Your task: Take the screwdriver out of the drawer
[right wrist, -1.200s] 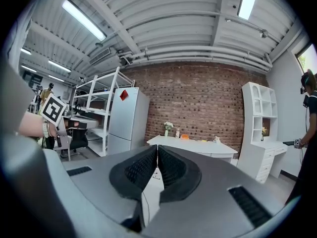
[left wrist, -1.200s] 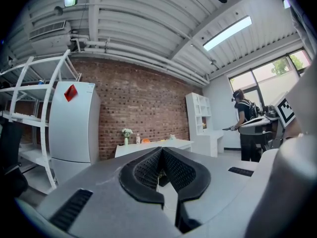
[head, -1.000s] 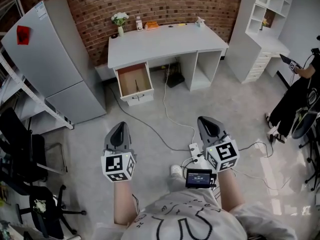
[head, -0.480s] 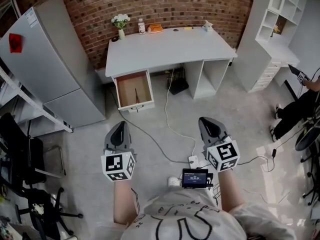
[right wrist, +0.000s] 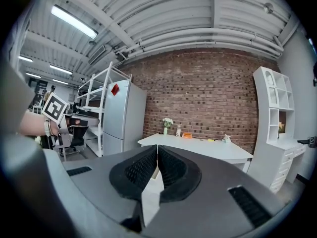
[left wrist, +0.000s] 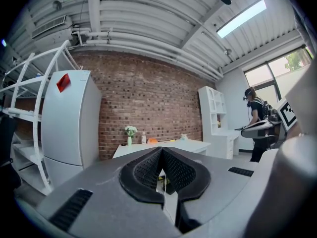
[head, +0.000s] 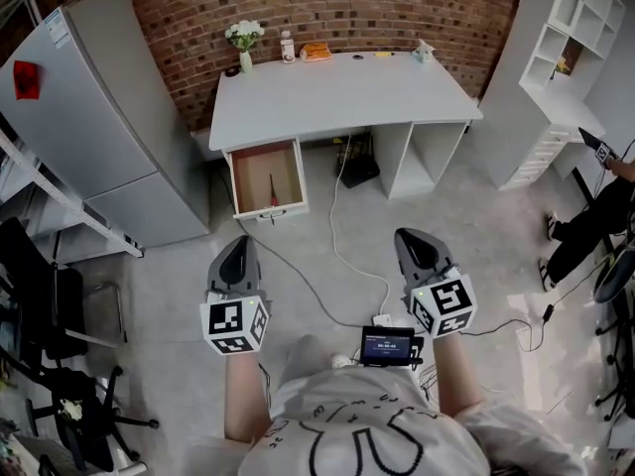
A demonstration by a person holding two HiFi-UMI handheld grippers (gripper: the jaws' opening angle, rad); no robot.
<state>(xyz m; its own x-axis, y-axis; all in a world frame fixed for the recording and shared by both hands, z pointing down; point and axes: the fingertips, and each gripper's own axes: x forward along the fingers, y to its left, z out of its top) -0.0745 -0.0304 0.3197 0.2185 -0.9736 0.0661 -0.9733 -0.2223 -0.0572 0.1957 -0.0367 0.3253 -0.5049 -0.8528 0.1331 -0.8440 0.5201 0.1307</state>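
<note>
A white desk (head: pixel 337 92) stands against the brick wall, and its left drawer (head: pixel 266 178) is pulled open. Inside the wooden drawer lies a thin screwdriver (head: pixel 270 188) with a red handle. My left gripper (head: pixel 236 253) is held out over the floor, short of the drawer, its jaws shut and empty. My right gripper (head: pixel 414 248) is level with it to the right, also shut on nothing. In the left gripper view the left gripper (left wrist: pixel 160 151) points toward the desk (left wrist: pixel 163 147). The right gripper (right wrist: pixel 157 150) points at the desk (right wrist: pixel 198 147) too.
A grey fridge (head: pixel 94 117) stands left of the desk, a white shelf unit (head: pixel 571 58) to the right. Cables (head: pixel 337 256) and a power strip lie on the floor ahead. A vase (head: pixel 244 40), bottle and small items sit on the desk's back edge. A person (head: pixel 595 226) stands at far right.
Both grippers and the head have come closer to the desk; the desk and open drawer sit larger and more central, and the screwdriver inside shows more clearly. Both jaws stayed shut.
</note>
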